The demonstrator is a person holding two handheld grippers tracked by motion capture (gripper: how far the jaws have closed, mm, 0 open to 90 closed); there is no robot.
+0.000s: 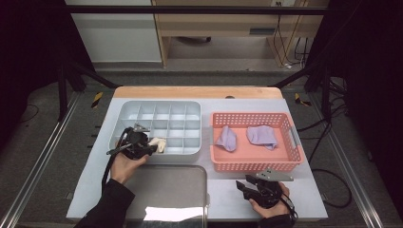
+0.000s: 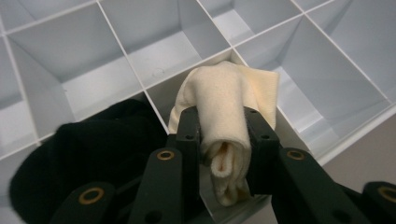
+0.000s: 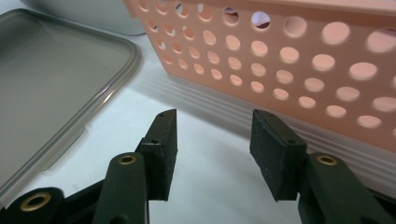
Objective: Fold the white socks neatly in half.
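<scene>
- The left gripper (image 2: 223,135) pinches a rolled cream sock (image 2: 227,100) over the near row of the grey divided box (image 1: 142,110).
- A black sock (image 2: 84,154) lies in the compartment just beside it.
- The right gripper (image 3: 214,149) rests low on the desk (image 1: 223,190), jaws spread with nothing between them, just before the pink basket (image 3: 299,60).
- Two purple cloths (image 1: 227,137) lie in that basket.
- A grey lid (image 3: 51,79) lies flat on the desk near the person's side.
</scene>
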